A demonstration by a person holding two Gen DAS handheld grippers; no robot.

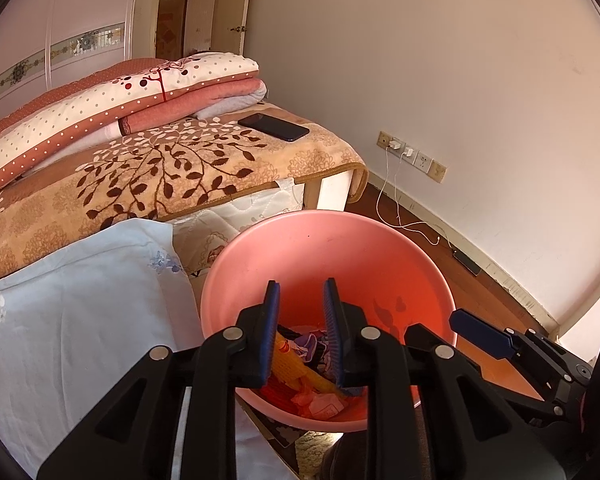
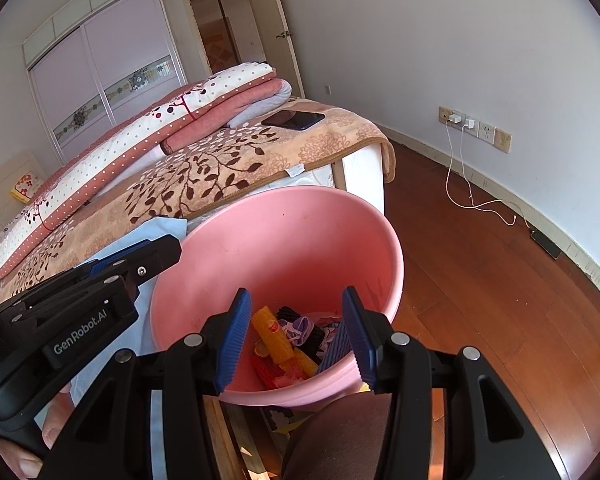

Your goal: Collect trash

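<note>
A pink plastic basin (image 1: 300,248) stands beside the bed and holds trash (image 1: 300,376): yellow and red wrappers, purple and dark scraps. It also shows in the right wrist view (image 2: 292,232) with the same trash (image 2: 288,340) at its bottom. My left gripper (image 1: 301,312) hangs over the basin's near side, open and empty. My right gripper (image 2: 296,332) is open and empty above the basin's near rim. The right gripper shows at the right edge of the left wrist view (image 1: 480,334); the left one shows at the left of the right wrist view (image 2: 140,260).
A bed with a leaf-patterned blanket (image 1: 160,176), folded quilts (image 1: 120,96) and a black phone (image 1: 274,127) lies behind the basin. A light blue pillow (image 1: 80,300) sits left of it. Charger cables (image 2: 460,184) trail over the wooden floor (image 2: 500,300) by the wall.
</note>
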